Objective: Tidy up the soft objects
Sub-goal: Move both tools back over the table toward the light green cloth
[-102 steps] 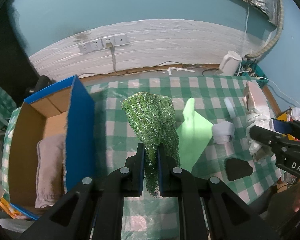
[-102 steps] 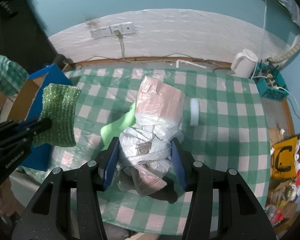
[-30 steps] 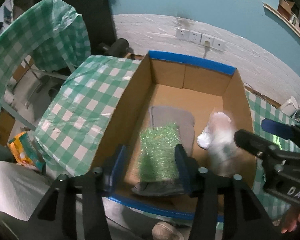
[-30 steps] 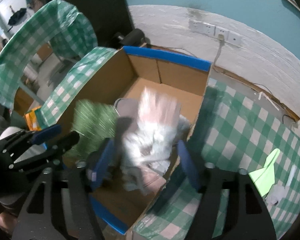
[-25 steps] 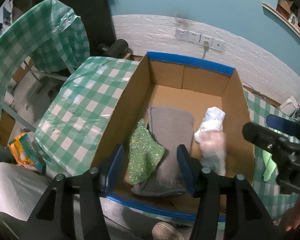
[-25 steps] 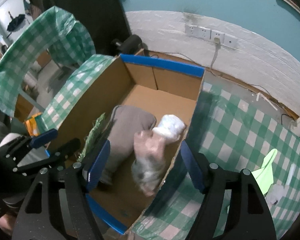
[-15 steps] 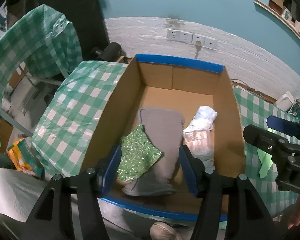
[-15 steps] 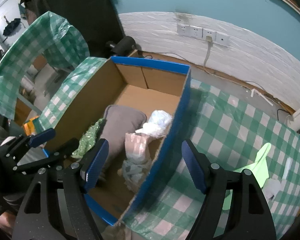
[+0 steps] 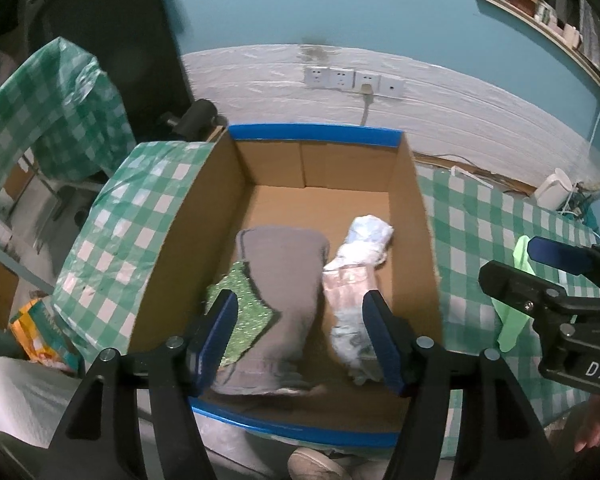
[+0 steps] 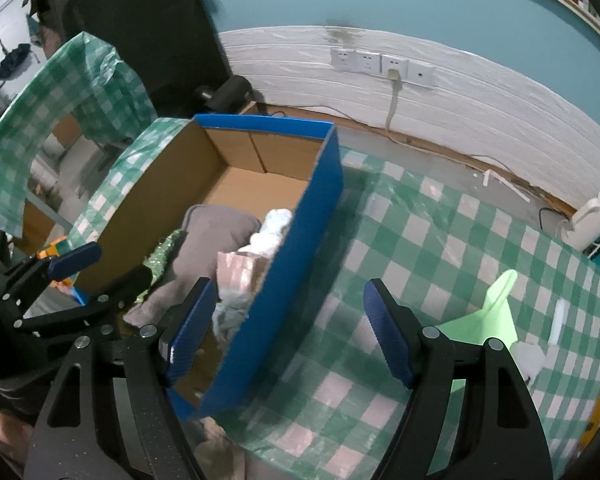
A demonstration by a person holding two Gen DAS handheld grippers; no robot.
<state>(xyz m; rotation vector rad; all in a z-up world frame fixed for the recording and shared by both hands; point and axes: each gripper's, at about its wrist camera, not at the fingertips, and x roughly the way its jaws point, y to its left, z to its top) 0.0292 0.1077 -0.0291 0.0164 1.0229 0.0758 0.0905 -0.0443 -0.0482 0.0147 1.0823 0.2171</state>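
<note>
With both the left gripper (image 9: 298, 330) and the right gripper (image 10: 288, 330) spread wide and empty above the cardboard box (image 9: 408, 216) that holds the green sponge cloth (image 9: 242, 312) and plastic-wrapped bundle (image 9: 352, 288), the right one should best go for the light green sheet (image 10: 484, 320) at the right of its view.

Left gripper (image 9: 300, 332) and right gripper (image 10: 290, 332) gape wide (seemingly empty).

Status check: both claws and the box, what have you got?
Left claw open, empty, over cardboard box. Right claw open, empty. Green scrubber, grey cloth, plastic bundle inside. No obstruction.
</note>
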